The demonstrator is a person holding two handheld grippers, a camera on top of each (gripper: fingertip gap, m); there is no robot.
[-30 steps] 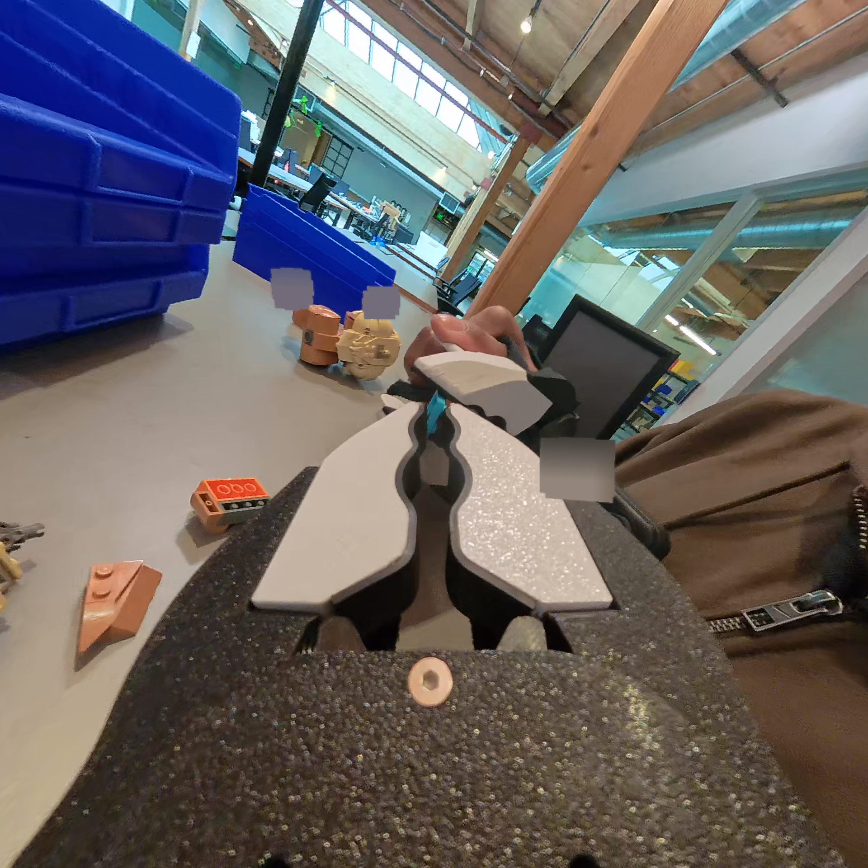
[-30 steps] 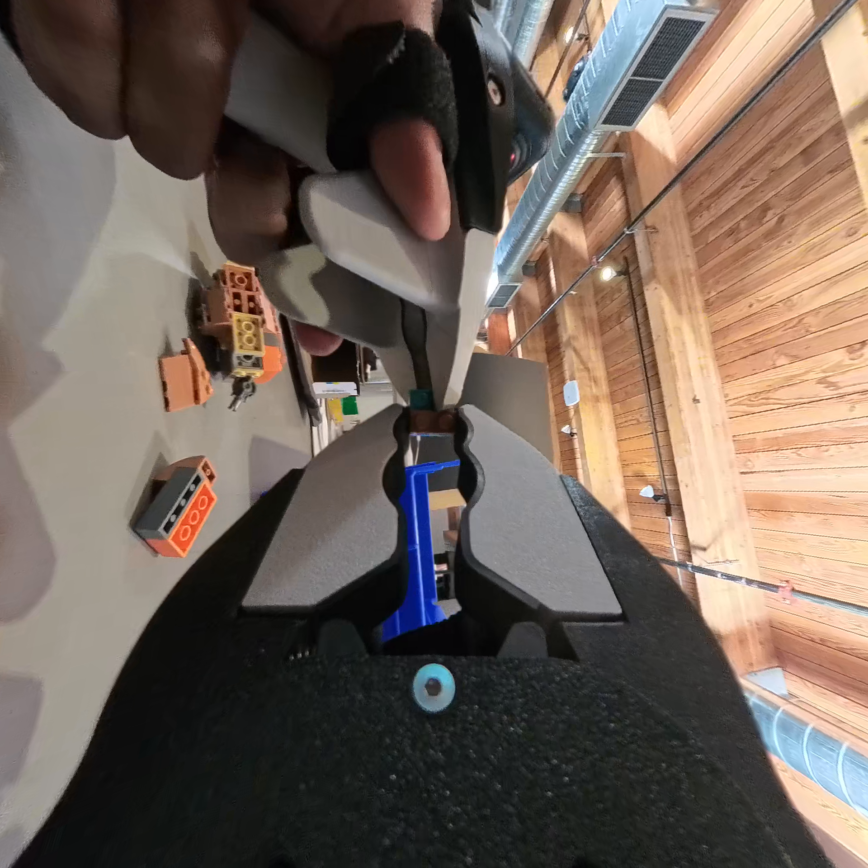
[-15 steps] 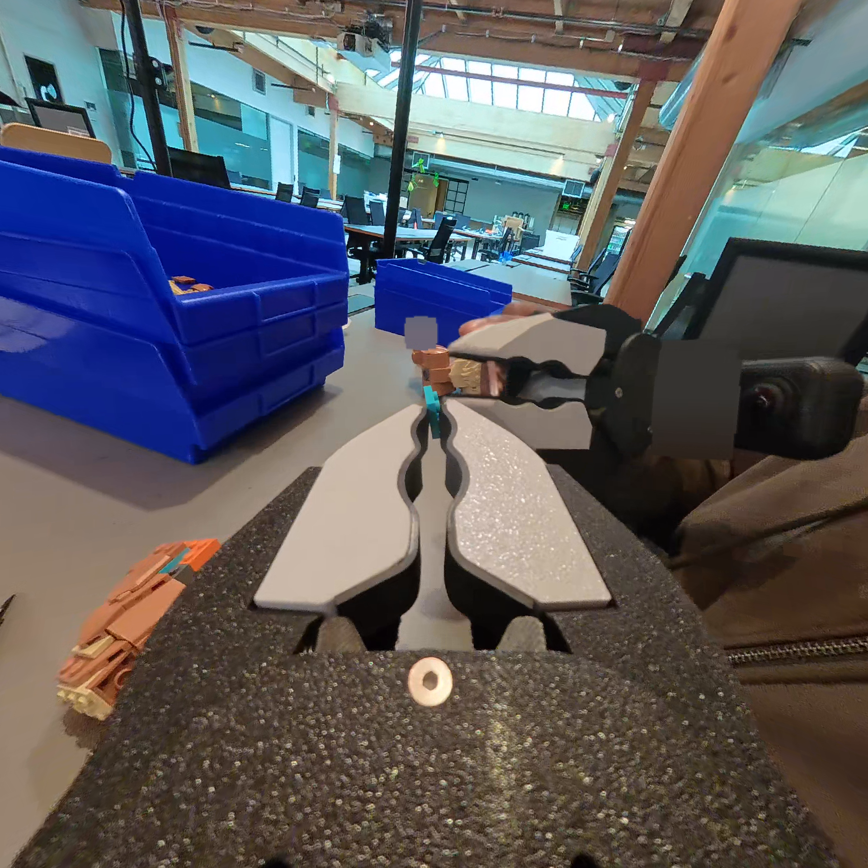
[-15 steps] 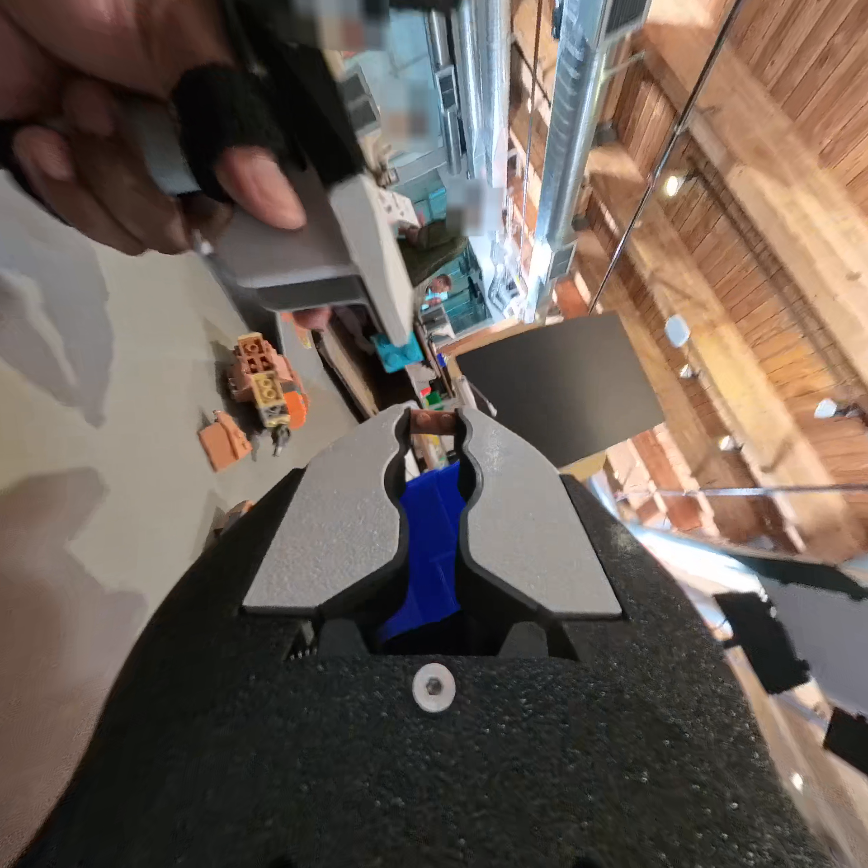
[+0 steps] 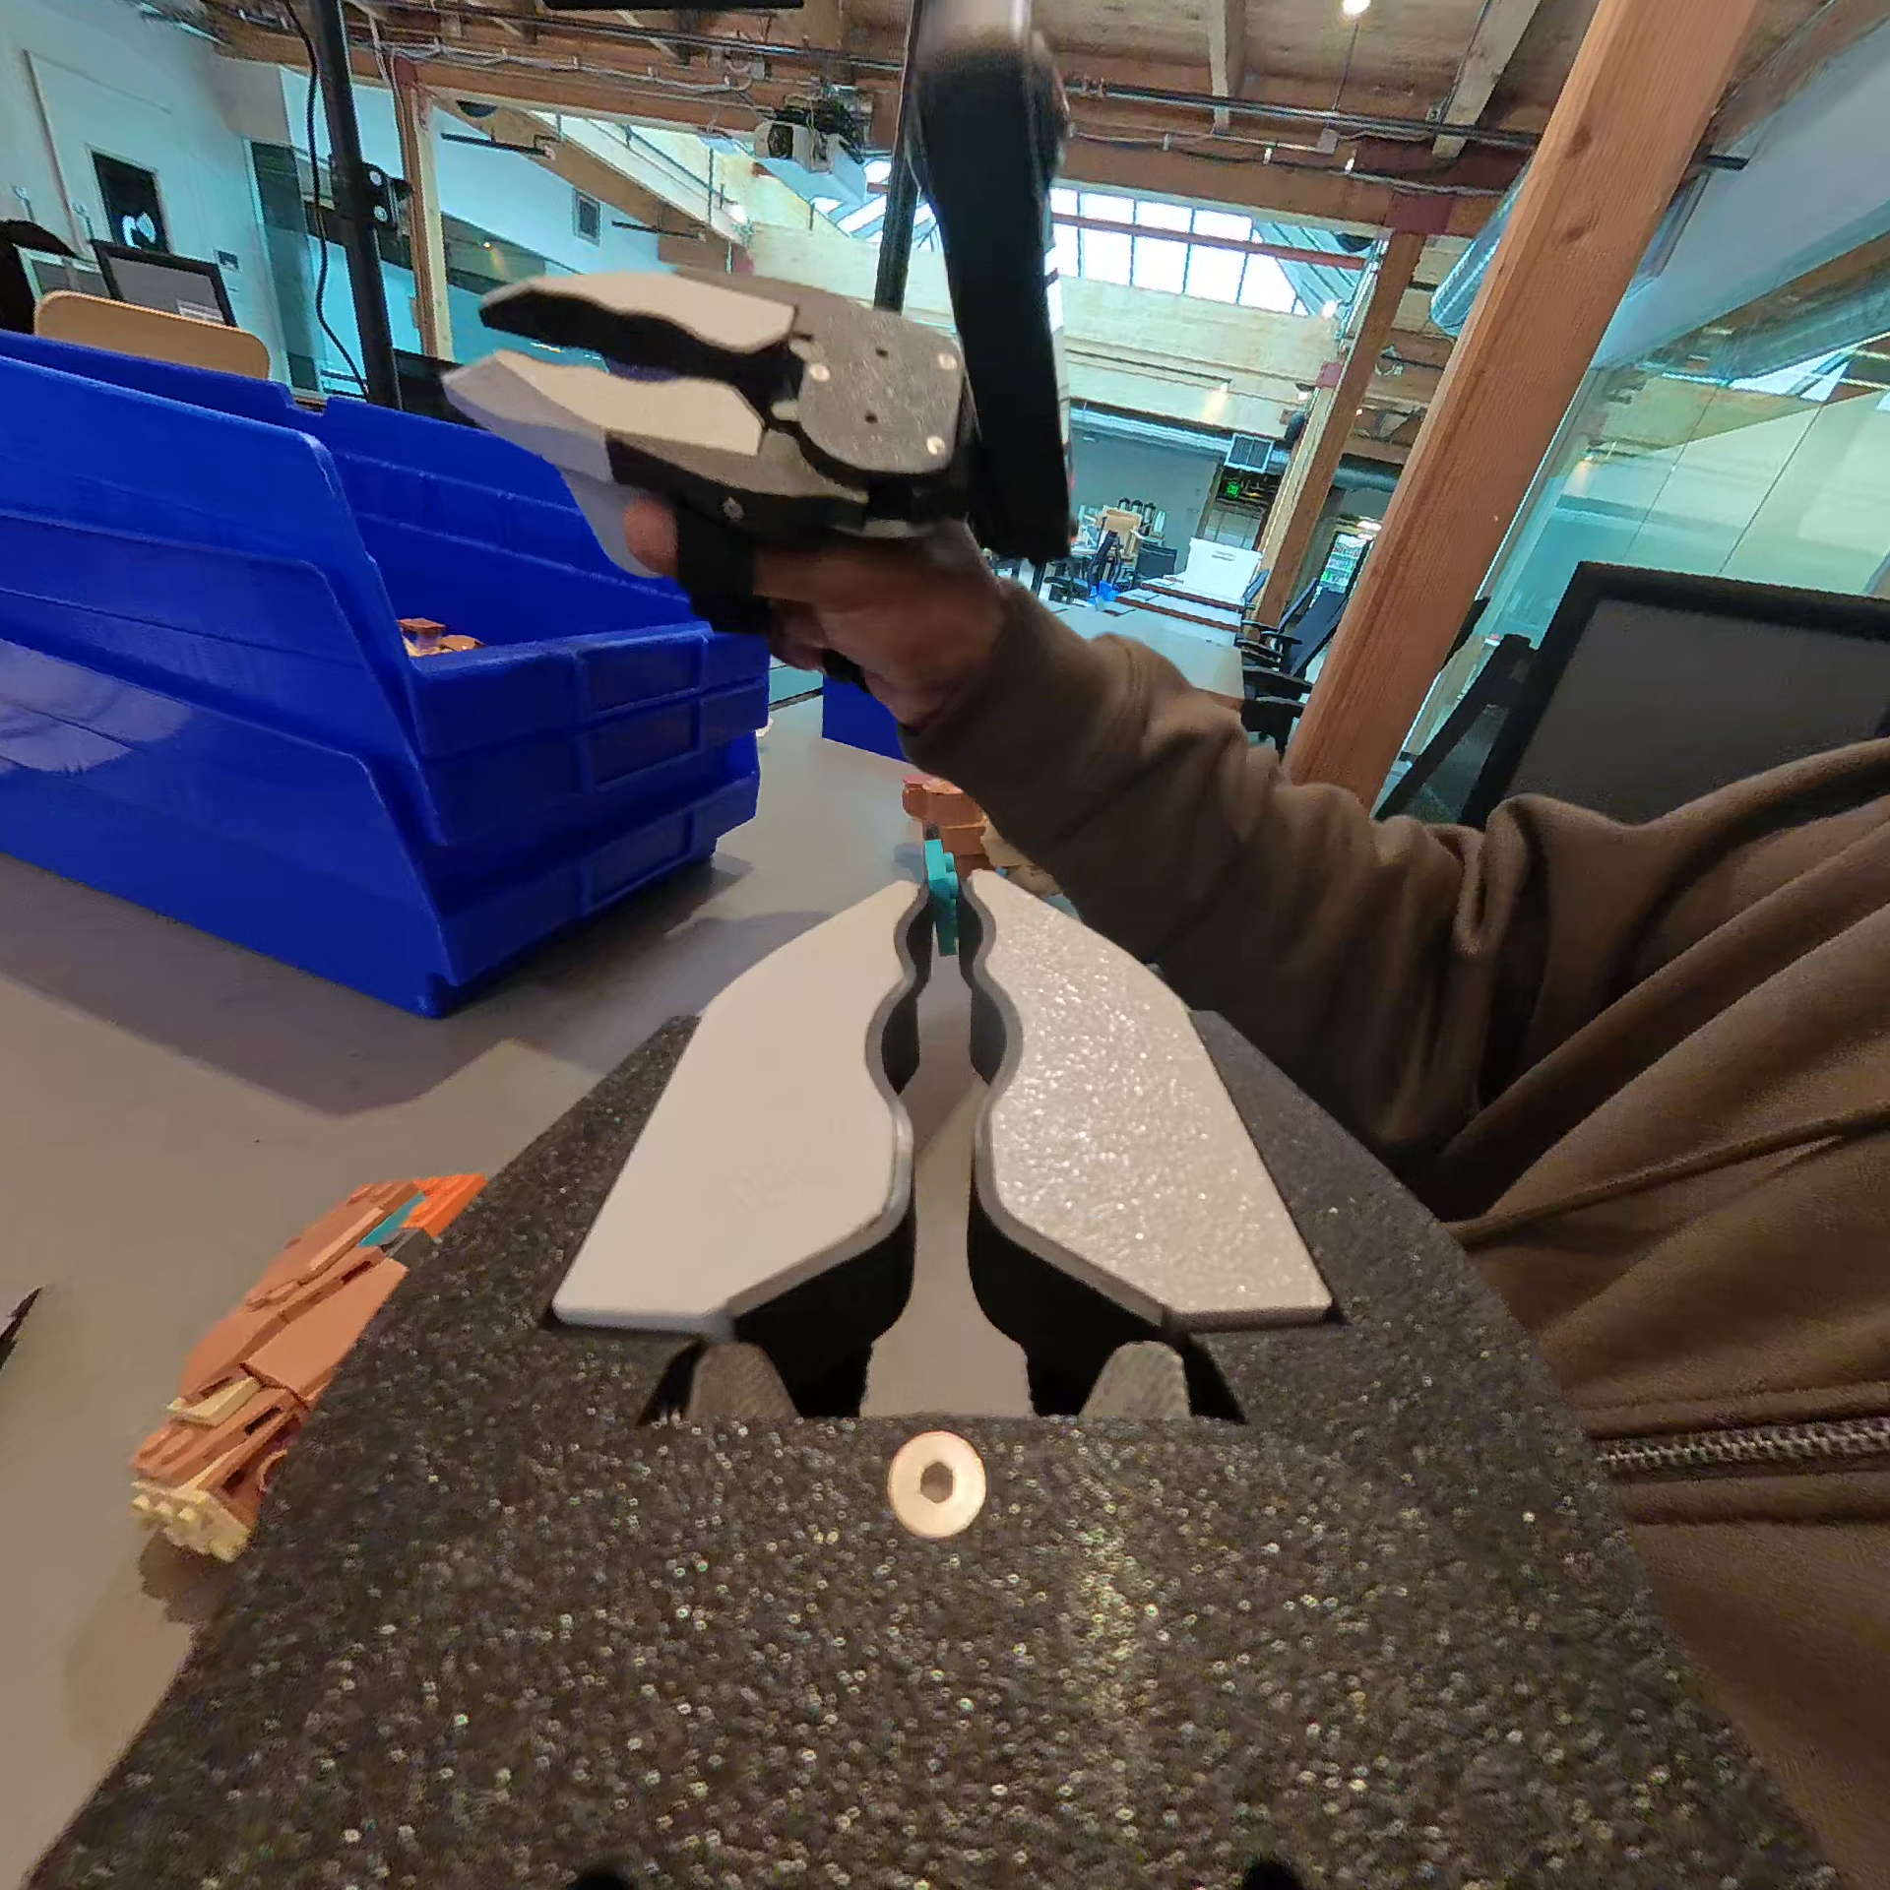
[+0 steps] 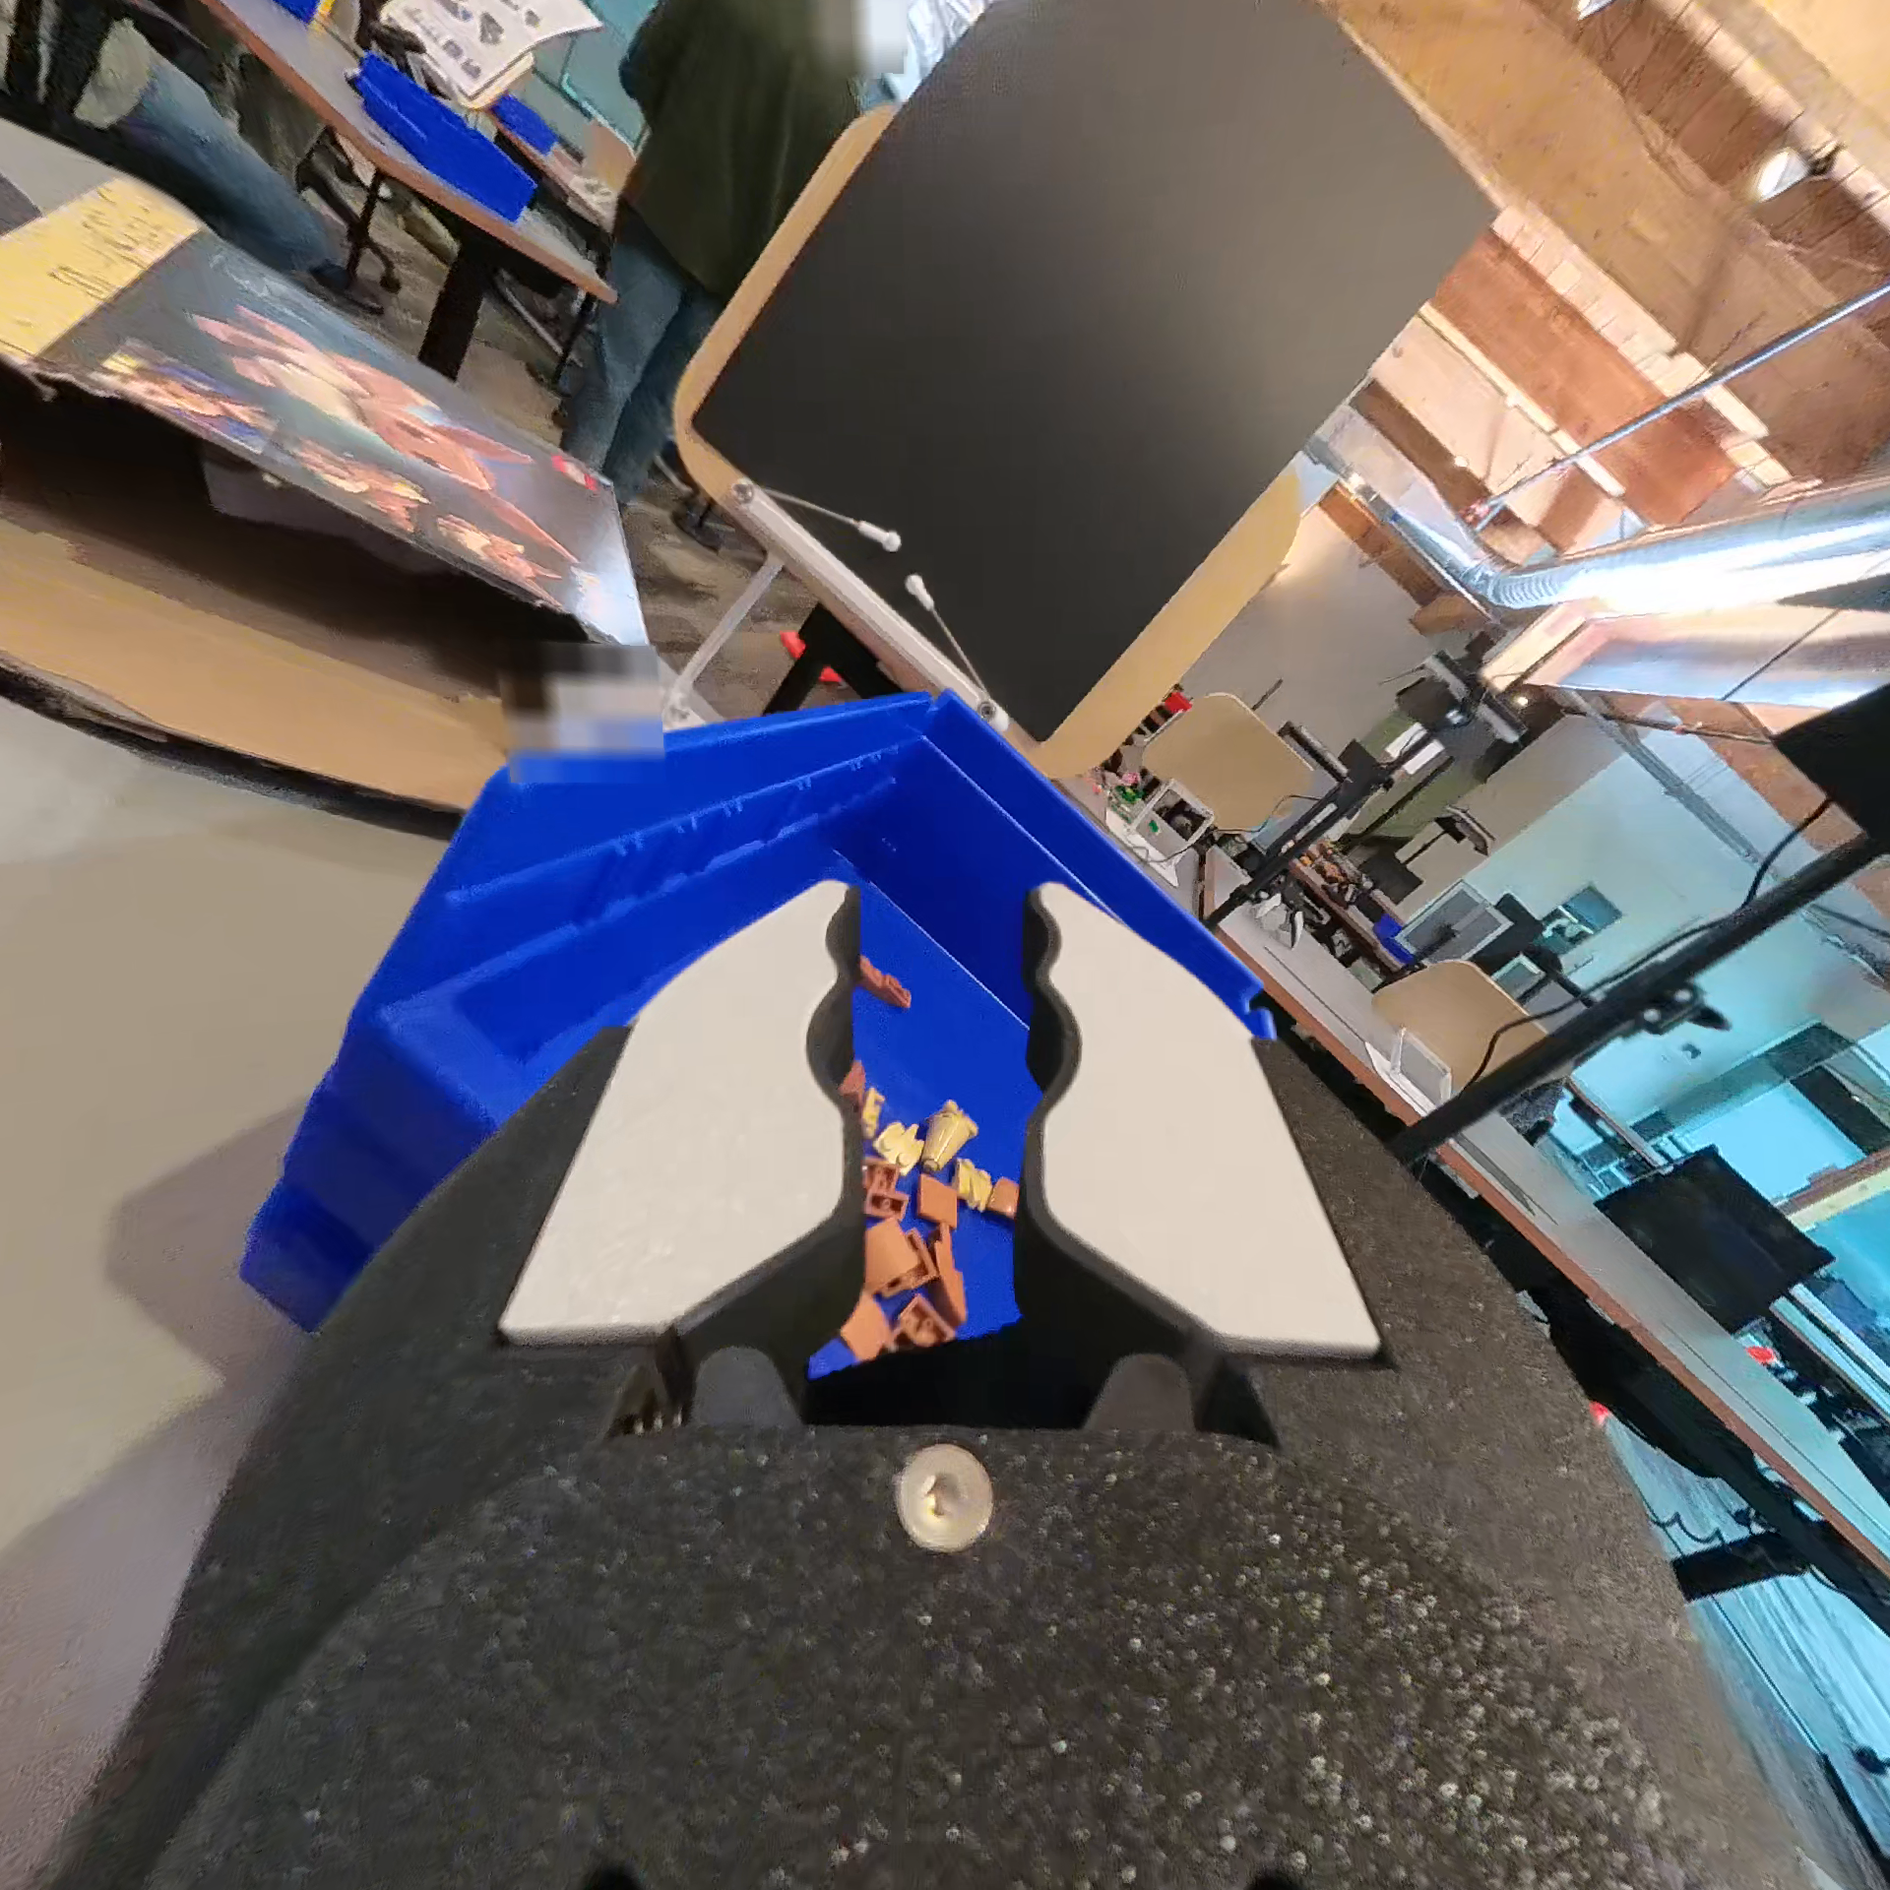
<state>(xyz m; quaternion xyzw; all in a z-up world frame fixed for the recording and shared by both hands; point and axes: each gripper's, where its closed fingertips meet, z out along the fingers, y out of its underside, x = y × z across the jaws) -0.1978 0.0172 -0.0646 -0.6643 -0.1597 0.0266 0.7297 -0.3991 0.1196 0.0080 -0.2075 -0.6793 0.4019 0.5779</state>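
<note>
At frame centre, the left hand-held gripper (image 5: 943, 905) is pinched tight on a small teal brick piece (image 5: 941, 900) above the grey tabletop (image 5: 256, 1074), with a brown brick model (image 5: 276, 1350) lying at lower left. The right hand-held gripper (image 6: 939, 920) gapes wide and empty over the stacked blue bins (image 6: 634, 920), where loose brown and tan bricks (image 6: 920, 1217) lie. A printed box (image 6: 338, 430) at upper left bears writing too blurred to read

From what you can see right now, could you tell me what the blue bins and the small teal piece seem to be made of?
Blue bins: likely moulded plastic, glossy, with ribbed walls that reflect light. Teal piece, pinched in the left gripper: apparently hard matte plastic, like a toy brick.
</note>
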